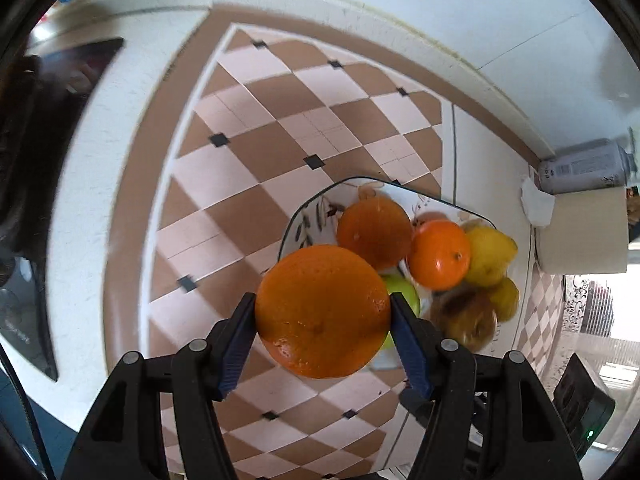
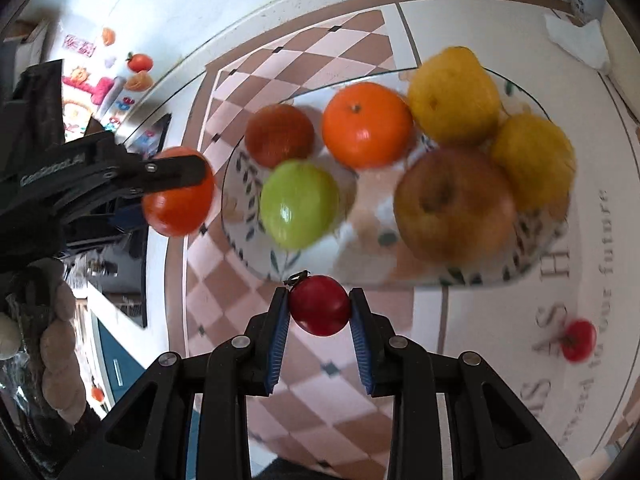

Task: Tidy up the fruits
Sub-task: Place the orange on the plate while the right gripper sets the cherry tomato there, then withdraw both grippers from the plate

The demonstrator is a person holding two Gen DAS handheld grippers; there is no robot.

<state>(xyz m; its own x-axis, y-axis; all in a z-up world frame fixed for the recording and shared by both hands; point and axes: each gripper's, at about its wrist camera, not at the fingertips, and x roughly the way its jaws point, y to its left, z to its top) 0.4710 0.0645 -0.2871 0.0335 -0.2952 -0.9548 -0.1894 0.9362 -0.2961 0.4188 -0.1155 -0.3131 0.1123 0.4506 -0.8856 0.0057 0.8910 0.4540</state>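
My left gripper (image 1: 323, 310) is shut on a large orange (image 1: 322, 312) and holds it above the table, beside the near-left rim of a glass fruit plate (image 1: 308, 216). The same orange (image 2: 178, 192) and left gripper (image 2: 172, 172) show at the left of the right wrist view. My right gripper (image 2: 320, 308) is shut on a small red tomato (image 2: 319, 305) just in front of the plate (image 2: 248, 240). The plate holds an orange (image 2: 366, 124), a dark orange (image 2: 279, 134), a green apple (image 2: 298, 204), a brownish apple (image 2: 454, 204) and two lemons (image 2: 454, 94).
A second small tomato (image 2: 578, 340) lies on the white cloth at the right. A spray can (image 1: 584, 166) and a paper roll (image 1: 584, 236) stand at the far right by the wall. A dark appliance (image 1: 60, 92) sits at the left.
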